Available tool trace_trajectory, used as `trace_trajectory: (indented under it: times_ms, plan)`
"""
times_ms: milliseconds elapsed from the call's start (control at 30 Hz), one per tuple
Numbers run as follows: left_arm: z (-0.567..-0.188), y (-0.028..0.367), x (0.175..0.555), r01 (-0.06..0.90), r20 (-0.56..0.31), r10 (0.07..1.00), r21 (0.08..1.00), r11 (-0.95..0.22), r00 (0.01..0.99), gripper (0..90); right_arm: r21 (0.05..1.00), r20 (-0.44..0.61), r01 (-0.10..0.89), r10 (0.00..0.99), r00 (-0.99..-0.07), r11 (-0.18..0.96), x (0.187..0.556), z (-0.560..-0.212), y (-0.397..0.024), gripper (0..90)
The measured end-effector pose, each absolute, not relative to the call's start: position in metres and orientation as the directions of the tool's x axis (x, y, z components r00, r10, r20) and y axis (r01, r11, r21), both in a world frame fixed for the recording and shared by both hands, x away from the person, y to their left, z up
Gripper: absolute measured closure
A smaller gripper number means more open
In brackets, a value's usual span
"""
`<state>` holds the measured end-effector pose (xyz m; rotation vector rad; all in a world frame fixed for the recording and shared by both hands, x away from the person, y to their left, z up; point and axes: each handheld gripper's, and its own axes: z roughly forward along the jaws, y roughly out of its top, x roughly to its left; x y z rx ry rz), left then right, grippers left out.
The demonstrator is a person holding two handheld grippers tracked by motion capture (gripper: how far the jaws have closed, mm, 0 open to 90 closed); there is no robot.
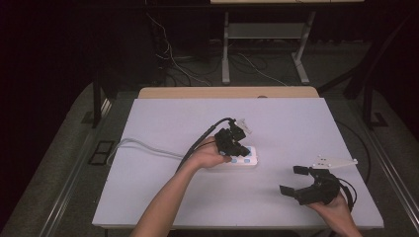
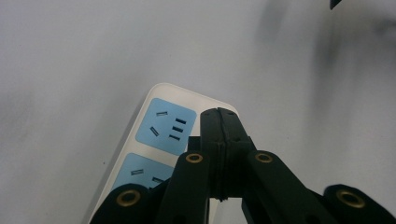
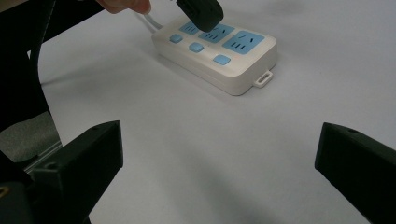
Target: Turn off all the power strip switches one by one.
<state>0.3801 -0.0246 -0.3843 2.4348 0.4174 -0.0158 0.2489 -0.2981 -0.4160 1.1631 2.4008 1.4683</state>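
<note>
On a white desk (image 1: 296, 128), a power strip (image 3: 219, 51) lies near the centre. The left tool (image 1: 236, 148), jaws pressed together, hovers over its blue sockets; the right tool (image 1: 292, 180) waits well apart, jaws spread.

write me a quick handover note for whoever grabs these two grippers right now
Left gripper: jaws shut with nothing between them, tips over the power strip, above its middle socket; whether they touch it I cannot tell.
Right gripper: open, empty, near the table's right front corner, pointing toward the strip.
Power strip: mid-table, white with three blue sockets and three blue buttons, its cable running off to the left.
Done: nothing plugged in.
Left: probably working the sockets or buttons with the left tips; the right could steady the strip.
</note>
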Motion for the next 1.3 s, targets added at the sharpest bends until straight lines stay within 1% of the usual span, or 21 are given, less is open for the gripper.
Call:
trace_trajectory:
  times_ms: [133,800,1100,1300]
  plan:
    - [-0.388,-0.026,0.383,0.315,-0.128,0.302,0.610,-0.727,0.945,89.1,0.796,0.290,0.553,0.647,-0.705,0.246,0.249,-0.416,-0.298,0.9]
    - [-0.407,-0.037,0.384,0.319,-0.148,0.288,0.579,-0.751,0.946,89.1,0.794,0.292,0.555,0.644,-0.707,0.248,0.249,-0.416,-0.298,0.9]
    - [-0.409,-0.037,0.384,0.329,-0.167,0.287,0.576,-0.748,0.943,89.2,0.792,0.292,0.556,0.644,-0.707,0.251,0.248,-0.416,-0.297,0.9]
    - [-0.409,-0.037,0.384,0.325,-0.161,0.285,0.574,-0.752,0.945,89.4,0.792,0.287,0.555,0.646,-0.707,0.255,0.248,-0.416,-0.297,0.9]
